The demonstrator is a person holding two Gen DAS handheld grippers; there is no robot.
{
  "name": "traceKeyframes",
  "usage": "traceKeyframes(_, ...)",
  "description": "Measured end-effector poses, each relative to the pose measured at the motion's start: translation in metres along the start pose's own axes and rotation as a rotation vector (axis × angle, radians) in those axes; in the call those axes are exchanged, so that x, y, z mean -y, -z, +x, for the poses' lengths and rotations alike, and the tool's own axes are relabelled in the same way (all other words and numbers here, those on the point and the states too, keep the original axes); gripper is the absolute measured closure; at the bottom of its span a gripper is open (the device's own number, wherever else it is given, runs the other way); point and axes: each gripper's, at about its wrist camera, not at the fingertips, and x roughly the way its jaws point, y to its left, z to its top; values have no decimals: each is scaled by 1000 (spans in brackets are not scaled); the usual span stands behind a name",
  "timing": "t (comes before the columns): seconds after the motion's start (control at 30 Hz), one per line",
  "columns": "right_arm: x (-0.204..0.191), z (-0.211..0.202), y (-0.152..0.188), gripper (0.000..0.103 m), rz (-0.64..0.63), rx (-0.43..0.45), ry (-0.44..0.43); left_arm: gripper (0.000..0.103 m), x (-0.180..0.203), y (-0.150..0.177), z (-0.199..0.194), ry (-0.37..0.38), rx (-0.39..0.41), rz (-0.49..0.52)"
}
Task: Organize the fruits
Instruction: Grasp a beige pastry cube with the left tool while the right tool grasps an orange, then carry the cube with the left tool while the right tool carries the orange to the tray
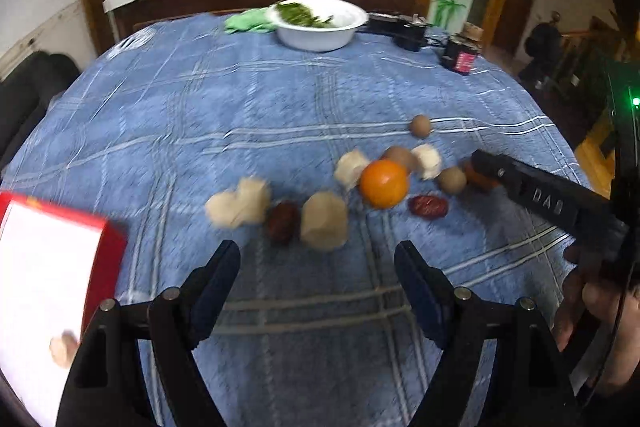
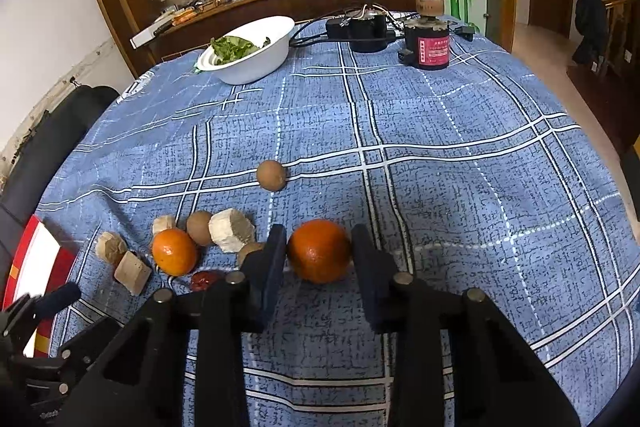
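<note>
The right gripper (image 2: 319, 251) brackets an orange (image 2: 319, 251) on the blue checked tablecloth (image 2: 440, 155), jaws seemingly touching it, likely for sorting. The left gripper (image 1: 318, 257) hovers open-jawed near pale chunks (image 1: 324, 221).

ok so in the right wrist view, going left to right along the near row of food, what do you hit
tan chunk → smaller orange → pale chunk → bigger orange, which sits between the fingers of the right tongs
</note>
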Motion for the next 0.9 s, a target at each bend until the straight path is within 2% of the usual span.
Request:
traceKeyframes(0.03,0,0,0,68,2,2,-3,29,3,-3,4,10,-4,11)
traceKeyframes(0.1,1,0,0,68,1,5,-11,44,5,-6,12,7,-23,28)
traceKeyframes(0.13,2,0,0,68,6,6,-16,46,7,-7,16,-13,-18,39)
traceKeyframes(0.2,3,1,-1,68,7,8,-23,57,10,-9,18,-35,-2,72)
traceKeyframes(0.23,4,1,-1,68,6,9,-25,65,12,-9,18,-49,0,92)
traceKeyframes(0.27,4,1,-1,68,7,9,-27,79,14,-9,16,-56,6,110)
traceKeyframes(0.37,4,1,-1,68,6,9,-32,78,13,-9,16,-60,3,130)
traceKeyframes(0.6,5,0,0,68,10,9,-34,79,0,0,3,14,9,104)
traceKeyframes(0.9,-3,-14,-2,68,-2,31,-43,79,-18,32,-41,39,27,40)
